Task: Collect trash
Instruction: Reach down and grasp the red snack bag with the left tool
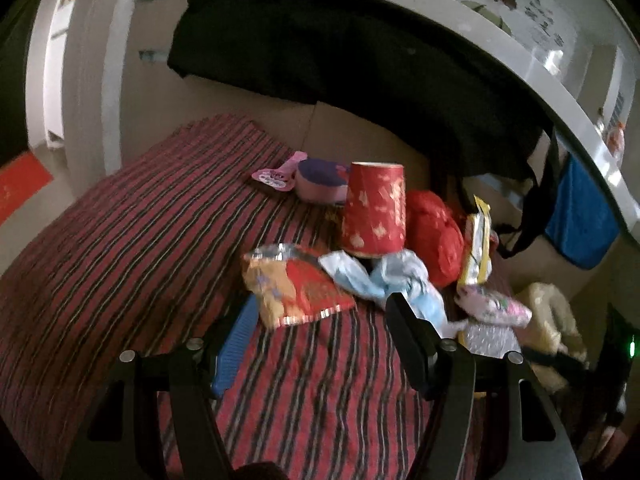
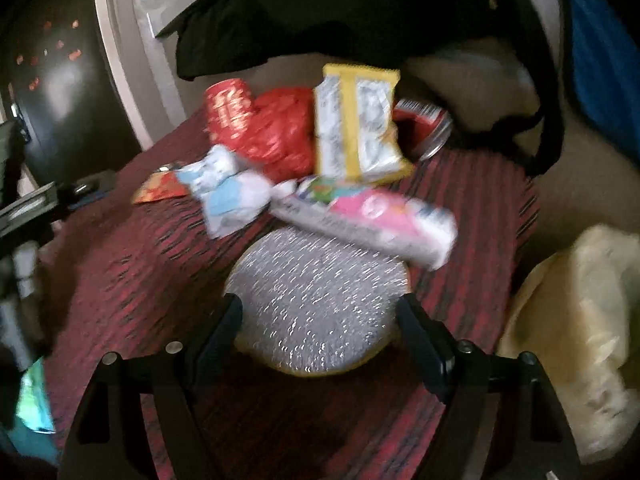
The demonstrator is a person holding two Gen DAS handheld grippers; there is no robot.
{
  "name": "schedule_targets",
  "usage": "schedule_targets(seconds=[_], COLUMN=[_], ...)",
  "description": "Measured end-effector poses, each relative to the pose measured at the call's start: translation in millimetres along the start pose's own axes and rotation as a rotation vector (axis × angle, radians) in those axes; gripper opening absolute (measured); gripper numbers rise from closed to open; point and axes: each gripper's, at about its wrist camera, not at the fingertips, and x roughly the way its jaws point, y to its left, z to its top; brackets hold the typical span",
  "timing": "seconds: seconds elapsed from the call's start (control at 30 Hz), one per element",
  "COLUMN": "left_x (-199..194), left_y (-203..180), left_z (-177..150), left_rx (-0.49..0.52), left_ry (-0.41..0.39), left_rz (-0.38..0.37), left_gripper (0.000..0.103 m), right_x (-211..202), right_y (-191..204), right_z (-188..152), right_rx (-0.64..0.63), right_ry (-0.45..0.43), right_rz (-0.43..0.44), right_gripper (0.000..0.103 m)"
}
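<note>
Left wrist view is showing the left tongs (image 1: 320, 320) spread wide and gripping nothing, hovering over a red striped cloth (image 1: 132, 248) that is covering the surface. A red paper cup (image 1: 374, 210) is standing upside down on the cloth, so nothing is showing inside it. Just in front of the cup an orange-red snack wrapper (image 1: 294, 288) and a crumpled pale blue wrapper (image 1: 384, 280) are lying flat; the blue one is reaching past the tip of one finger. Beside the cup, away from the striped expanse, a red crinkled bag (image 1: 434, 236) is slumping, and a yellow-edged packet (image 1: 478, 250) is leaning against it. Behind the cup a pink and purple item (image 1: 320, 180) is sitting; whether it is a container I cannot tell.

Right wrist view is blurred. The right tongs (image 2: 320, 316) are parted, their fingers flanking a round silver foil pack (image 2: 316, 300) without clearly pressing it. A pink and white packet (image 2: 372, 216) is overlapping the foil pack's far edge, on the side toward the cup (image 2: 228, 108). A pale yellow plastic bag (image 2: 580, 340) is sagging off the cloth's edge; its contents are not visible.
</note>
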Motion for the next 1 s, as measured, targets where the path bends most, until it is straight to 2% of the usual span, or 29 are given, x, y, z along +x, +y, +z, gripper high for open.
schedule_targets(seconds=[0.13,0.27,0.4,0.5,0.6,0.77,0.87,1.0], left_x=[29,61,86,92,85,59,44,39], left_y=[15,39,55,56,47,13,1,1], left_z=[22,41,50,51,42,8,-14,-22], left_rx=[-0.030,-0.100,-0.174,-0.163,-0.133,0.012,0.044,-0.004], left_ry=[0.043,0.095,0.153,0.172,0.199,0.227,0.223,0.200], left_rz=[0.019,0.034,-0.028,-0.079,-0.131,-0.172,-0.141,-0.113], left_gripper=[0.067,0.067,0.067,0.067,0.067,0.066,0.066,0.062], right_x=[-4,-12,-23,-28,-29,-30,-29,-22], right_y=[19,30,25,16,7,-5,-7,-4], right_z=[-6,-7,-2,2,5,14,14,8], right_rx=[-0.032,-0.097,-0.104,-0.089,-0.081,-0.066,-0.053,-0.038], right_ry=[0.011,-0.011,-0.057,-0.073,-0.081,-0.090,-0.094,-0.076], right_rz=[0.076,0.071,0.048,0.033,0.016,-0.006,0.000,0.030], right_gripper=[0.077,0.077,0.077,0.077,0.077,0.077,0.077,0.077])
